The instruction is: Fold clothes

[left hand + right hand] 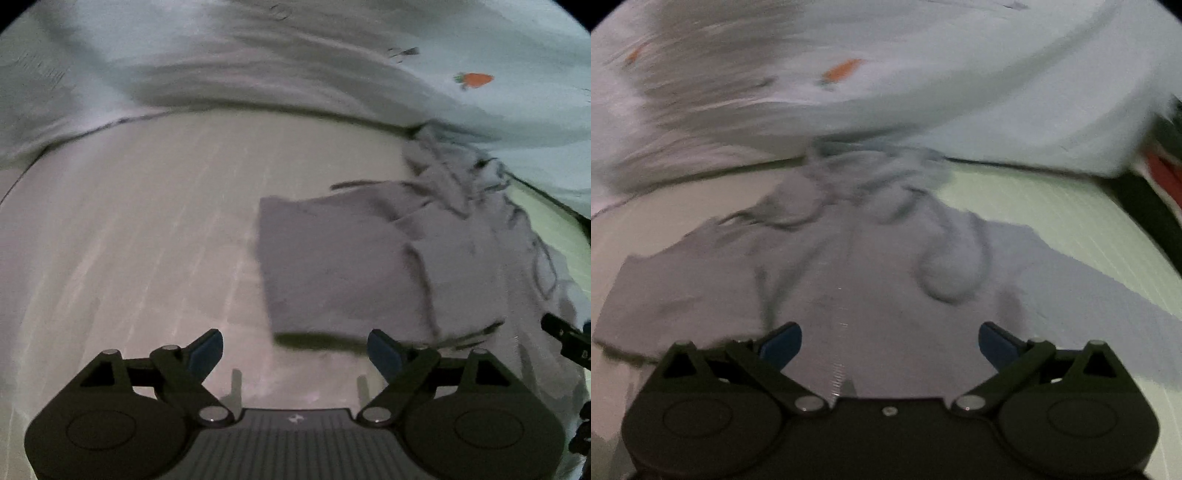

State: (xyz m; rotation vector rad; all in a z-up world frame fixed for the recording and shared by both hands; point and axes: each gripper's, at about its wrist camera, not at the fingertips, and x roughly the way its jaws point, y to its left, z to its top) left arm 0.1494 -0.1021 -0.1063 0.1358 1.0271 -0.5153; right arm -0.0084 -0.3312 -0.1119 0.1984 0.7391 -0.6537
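Pale carrot-print sheet (424,55), striped surface (129,240)

text: none legible | sign: small pale emblem on left gripper (295,349) body, unreadable

The left gripper (295,352) and right gripper (890,345) look alike: black linkage arms with silver pivot pins and round black housings. Their fingertips (205,352) wear blue pads. A ribbed grey plate with a small white mark sits at the left one's base.
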